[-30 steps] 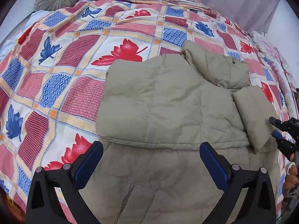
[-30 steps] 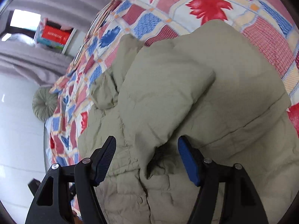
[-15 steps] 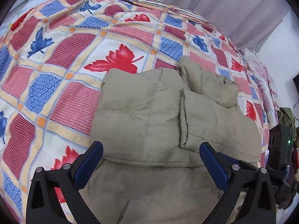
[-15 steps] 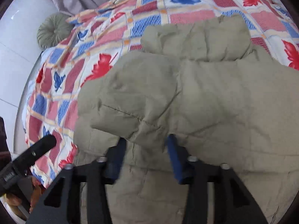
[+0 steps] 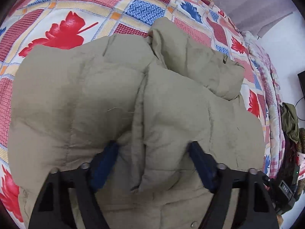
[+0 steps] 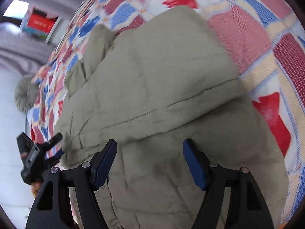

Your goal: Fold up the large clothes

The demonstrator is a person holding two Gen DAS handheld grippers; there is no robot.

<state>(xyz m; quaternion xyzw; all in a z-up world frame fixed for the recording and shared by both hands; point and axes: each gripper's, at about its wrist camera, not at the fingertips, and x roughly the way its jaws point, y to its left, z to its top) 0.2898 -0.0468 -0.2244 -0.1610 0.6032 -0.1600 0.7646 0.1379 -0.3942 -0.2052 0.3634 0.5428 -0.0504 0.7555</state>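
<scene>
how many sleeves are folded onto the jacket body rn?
2. One sleeve lies across the jacket on the left of the left wrist view; the other sleeve lies beside it on the right, meeting near the middle. Left gripper straddles their cuffs.

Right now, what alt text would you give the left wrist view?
A puffy khaki jacket lies folded on a leaf-patterned quilt. The open left gripper presses into its near edge, blue fingers straddling a fold.

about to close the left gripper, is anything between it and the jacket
Nothing visible stands between them. The left gripper is open with its blue pads already pressed into the folded sleeves of the khaki puffer jacket, fabric bulging between the jaws. The right gripper is open over the jacket's lower part.
</scene>
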